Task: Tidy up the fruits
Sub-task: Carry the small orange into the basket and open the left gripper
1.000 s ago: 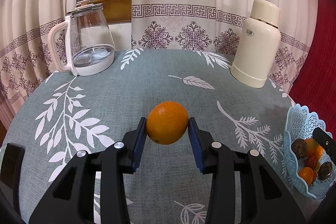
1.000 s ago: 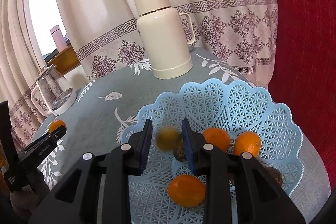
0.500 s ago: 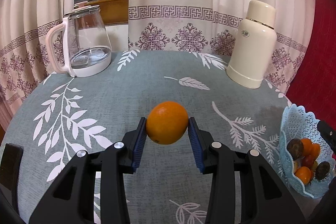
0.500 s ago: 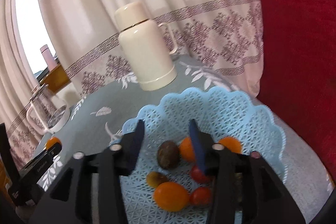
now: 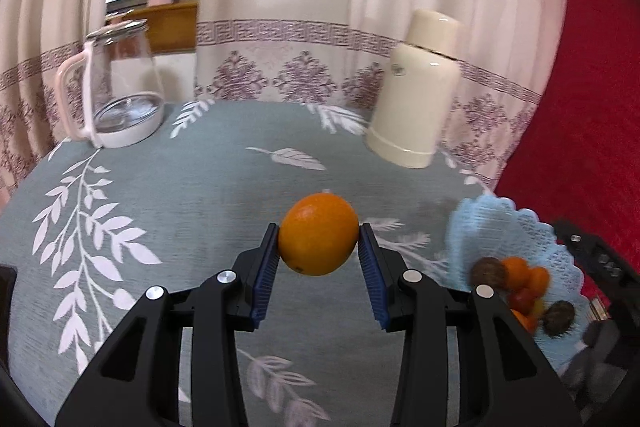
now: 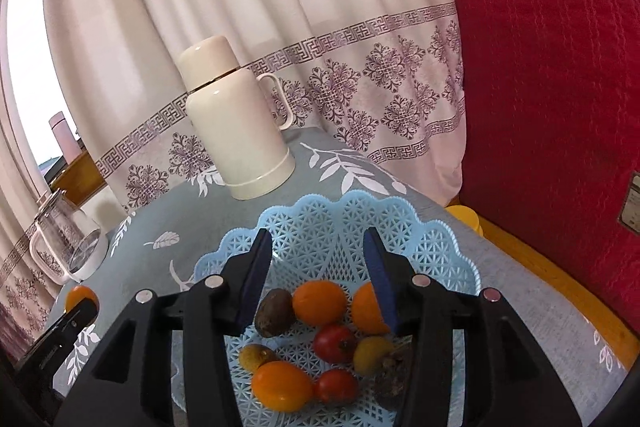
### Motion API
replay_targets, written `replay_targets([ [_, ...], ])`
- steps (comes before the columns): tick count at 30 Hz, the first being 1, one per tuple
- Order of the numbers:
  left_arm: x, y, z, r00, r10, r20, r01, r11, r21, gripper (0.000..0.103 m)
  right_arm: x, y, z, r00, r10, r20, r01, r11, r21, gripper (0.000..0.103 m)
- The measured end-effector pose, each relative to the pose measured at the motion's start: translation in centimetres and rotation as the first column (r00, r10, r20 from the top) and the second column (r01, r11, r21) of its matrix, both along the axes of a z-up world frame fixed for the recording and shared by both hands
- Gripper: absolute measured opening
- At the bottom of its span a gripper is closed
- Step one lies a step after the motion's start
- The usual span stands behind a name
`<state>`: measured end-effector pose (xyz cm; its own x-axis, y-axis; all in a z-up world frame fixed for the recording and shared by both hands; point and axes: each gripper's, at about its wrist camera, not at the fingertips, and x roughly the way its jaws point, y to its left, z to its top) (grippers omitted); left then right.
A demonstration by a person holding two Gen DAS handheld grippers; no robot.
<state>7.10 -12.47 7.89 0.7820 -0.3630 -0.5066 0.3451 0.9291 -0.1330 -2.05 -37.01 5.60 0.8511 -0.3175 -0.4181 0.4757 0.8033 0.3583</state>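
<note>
Between the blue pads of the left claw (image 5: 319, 257) sits a round orange fruit (image 5: 319, 233), clamped above the counter (image 5: 224, 187). Carry it level to the pale-blue lattice plastic basket (image 6: 360, 223); the right claw (image 6: 318, 277) hangs empty, spread, over it.

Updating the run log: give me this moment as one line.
left tongs: shut on orange | right tongs: just opened, nothing between, above blue basket | next: probably carry orange to basket

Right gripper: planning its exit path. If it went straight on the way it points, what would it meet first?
Probably the far wall of the blue basket: the open right gripper points over the fruit toward it. Depth is unclear.
</note>
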Motion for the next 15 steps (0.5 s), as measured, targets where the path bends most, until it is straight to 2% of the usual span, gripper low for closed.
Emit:
replay_targets([
  [15,-2.6,-8.2,0.8,0.984,-0.176,0.025,0.175,0.983,0.049,0.041,-0.8,-0.6,-0.1,0.999,-0.023,0.028,0.022,0.999,0.048,0.048],
])
